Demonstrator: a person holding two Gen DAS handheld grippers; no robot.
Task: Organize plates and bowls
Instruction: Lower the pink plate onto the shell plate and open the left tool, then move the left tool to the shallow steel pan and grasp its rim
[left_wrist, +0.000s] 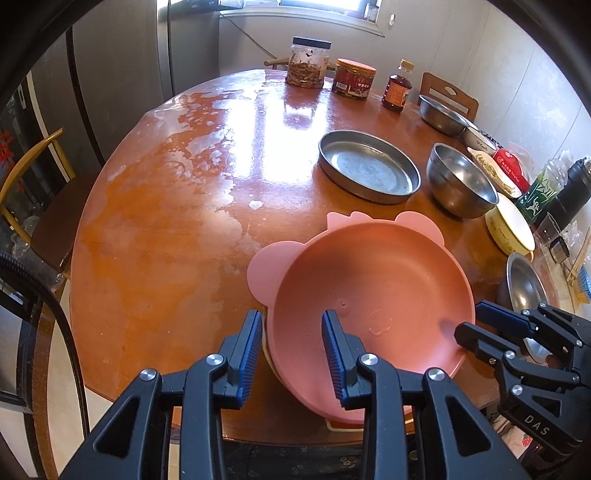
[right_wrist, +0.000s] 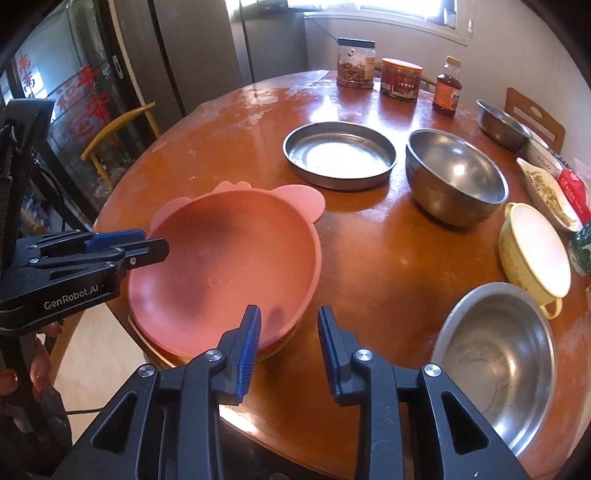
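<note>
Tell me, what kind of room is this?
Probably a home kitchen or dining room: a round wooden table holds steel bowls, food jars and a sauce bottle, with a tall fridge behind.

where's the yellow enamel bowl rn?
Right wrist view, right side of the table: yellow enamel bowl sits between the deep steel bowl and the nearer steel bowl.

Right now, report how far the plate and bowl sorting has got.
Done: the pink plate lies on a cream plate at the near edge of the table.
In hand: the left tool straddles the pink plate's rim, grip unclear; the right tool is open and empty.
Left: the steel pan, deep steel bowl, near steel bowl and yellow bowl sit apart, unstacked.
</note>
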